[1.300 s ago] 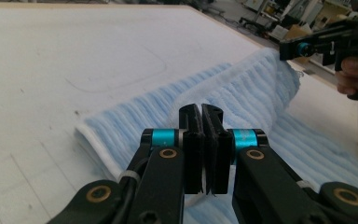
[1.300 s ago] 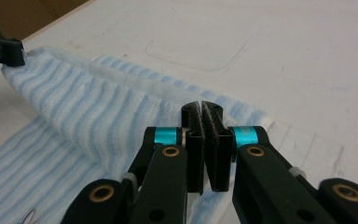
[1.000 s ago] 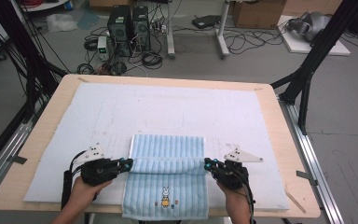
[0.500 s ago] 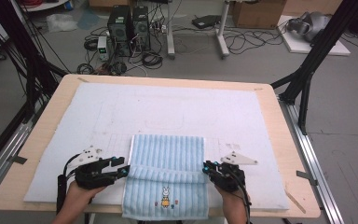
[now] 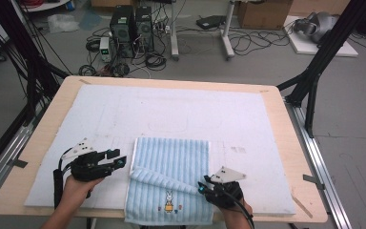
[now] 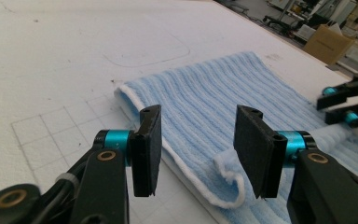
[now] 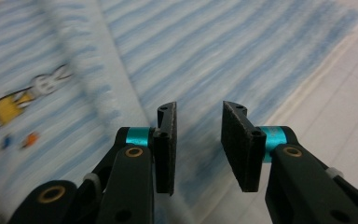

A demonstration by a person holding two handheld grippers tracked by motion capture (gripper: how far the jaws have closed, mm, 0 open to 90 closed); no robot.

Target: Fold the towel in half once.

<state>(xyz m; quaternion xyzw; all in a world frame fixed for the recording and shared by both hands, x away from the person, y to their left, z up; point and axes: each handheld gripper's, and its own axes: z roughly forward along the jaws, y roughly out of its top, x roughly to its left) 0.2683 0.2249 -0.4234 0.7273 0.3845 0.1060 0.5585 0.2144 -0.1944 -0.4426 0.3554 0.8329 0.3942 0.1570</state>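
Light blue striped terry towel [image 5: 171,176] lies half-folded at the tabletop's [image 5: 43,129] near edge: soft, limp, light. Both claws, left [image 5: 118,159] and right [image 5: 201,187], just opened, empty. Pinch its hemmed corners.

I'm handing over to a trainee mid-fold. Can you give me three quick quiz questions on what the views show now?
1. True or false: the left gripper clamps the blue towel.
2. The towel's embroidered rabbit sits nearer which table edge: far or near?
3. The right gripper jaws are: A shut on the towel, B apart over it.
Key: 1 false, jaws stand open, nothing pinched; 2 near; 3 B.
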